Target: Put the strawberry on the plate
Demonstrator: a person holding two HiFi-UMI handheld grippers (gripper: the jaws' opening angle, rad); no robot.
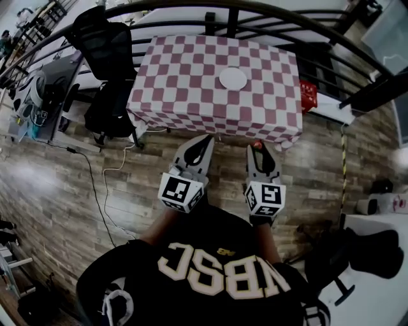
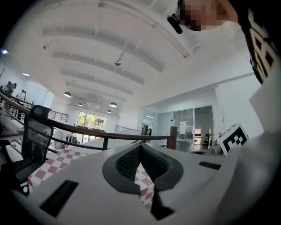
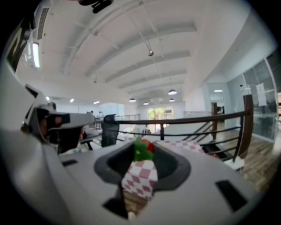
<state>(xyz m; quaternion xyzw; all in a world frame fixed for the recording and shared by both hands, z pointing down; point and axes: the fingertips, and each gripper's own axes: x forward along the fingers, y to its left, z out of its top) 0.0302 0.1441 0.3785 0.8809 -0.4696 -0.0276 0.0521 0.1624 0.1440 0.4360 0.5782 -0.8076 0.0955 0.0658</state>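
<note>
A table with a red-and-white checked cloth [image 1: 191, 89] stands ahead of me, and a round white plate [image 1: 233, 78] lies on its far middle part. My right gripper [image 1: 257, 147] hovers over the wood floor just short of the table's near edge. It is shut on a red strawberry [image 1: 257, 145]. In the right gripper view the strawberry [image 3: 149, 146], with its green leaves, sits between the tips of the right gripper [image 3: 142, 148]. My left gripper [image 1: 206, 139] is beside it, also short of the table. Its jaws meet at the tip [image 2: 140, 147] with nothing between them.
A black office chair [image 1: 105, 38] stands at the table's left corner, with desks and equipment beyond it. A dark curved railing [image 1: 287, 16] runs behind the table. A red object [image 1: 308, 95] sits right of the table. A cable [image 1: 95, 184] trails over the floor at the left.
</note>
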